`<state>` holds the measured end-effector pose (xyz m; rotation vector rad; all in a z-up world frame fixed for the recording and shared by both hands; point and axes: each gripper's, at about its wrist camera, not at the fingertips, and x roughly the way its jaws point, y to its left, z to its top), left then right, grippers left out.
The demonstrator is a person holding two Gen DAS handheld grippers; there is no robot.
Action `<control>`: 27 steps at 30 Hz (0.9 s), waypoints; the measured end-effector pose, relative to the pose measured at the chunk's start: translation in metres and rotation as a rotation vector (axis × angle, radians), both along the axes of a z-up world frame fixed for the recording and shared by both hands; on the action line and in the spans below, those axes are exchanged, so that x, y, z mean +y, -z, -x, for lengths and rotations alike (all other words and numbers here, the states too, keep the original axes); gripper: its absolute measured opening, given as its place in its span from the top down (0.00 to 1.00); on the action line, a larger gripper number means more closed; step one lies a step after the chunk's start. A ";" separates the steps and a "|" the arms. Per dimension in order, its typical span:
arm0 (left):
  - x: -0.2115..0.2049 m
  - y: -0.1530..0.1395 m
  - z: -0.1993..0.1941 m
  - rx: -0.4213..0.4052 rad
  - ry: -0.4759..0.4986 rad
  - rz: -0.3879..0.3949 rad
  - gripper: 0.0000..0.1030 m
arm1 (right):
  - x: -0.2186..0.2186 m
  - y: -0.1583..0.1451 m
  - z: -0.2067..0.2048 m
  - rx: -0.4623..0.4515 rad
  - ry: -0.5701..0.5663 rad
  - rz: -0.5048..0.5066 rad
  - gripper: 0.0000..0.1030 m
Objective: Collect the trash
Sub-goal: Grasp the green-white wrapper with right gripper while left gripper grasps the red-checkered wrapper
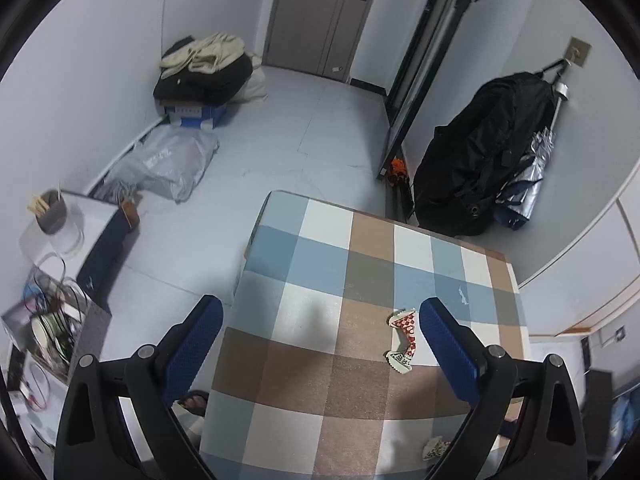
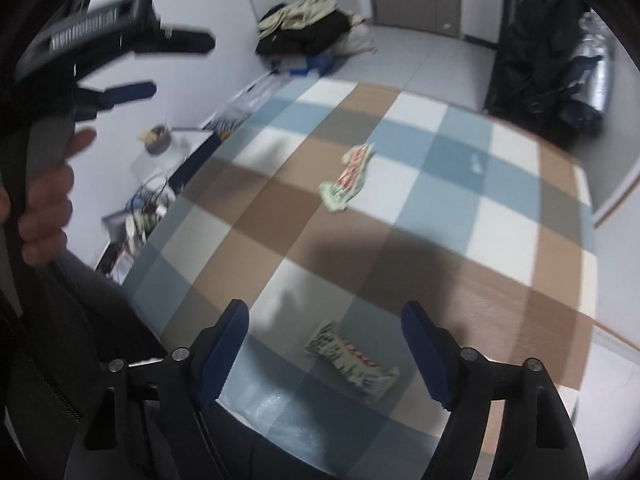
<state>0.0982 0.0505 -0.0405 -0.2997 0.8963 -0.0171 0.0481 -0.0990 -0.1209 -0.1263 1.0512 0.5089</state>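
The right tongs [image 2: 324, 344] stand wide open just above the checked counter [image 2: 500, 248], gripping nothing; a crumpled wrapper [image 2: 352, 358] lies on the cloth between the two blue pads, which seem clear of it, though the picture is blurred. Farther up the counter lies a second, red-and-white wrapper [image 2: 348, 178]. The left tongs [image 1: 320, 344] are open and empty too, that second wrapper [image 1: 402, 338] resting just beside their right-hand pad. Beyond the counter, a heap of clothes [image 1: 208, 68] sits in the far corner.
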 end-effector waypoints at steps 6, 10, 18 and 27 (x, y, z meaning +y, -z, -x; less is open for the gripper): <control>0.005 0.007 -0.005 0.035 -0.005 0.029 0.06 | 0.011 0.016 -0.001 0.060 -0.052 0.052 0.36; 0.006 0.010 -0.006 0.048 -0.008 0.033 0.06 | 0.014 0.022 0.002 0.065 -0.064 0.103 0.41; 0.008 0.014 -0.016 0.087 -0.024 0.060 0.06 | 0.023 0.034 0.011 0.009 -0.128 0.246 0.69; 0.008 0.016 -0.026 0.071 -0.102 0.009 0.06 | 0.011 0.021 0.005 -0.013 -0.058 0.173 0.75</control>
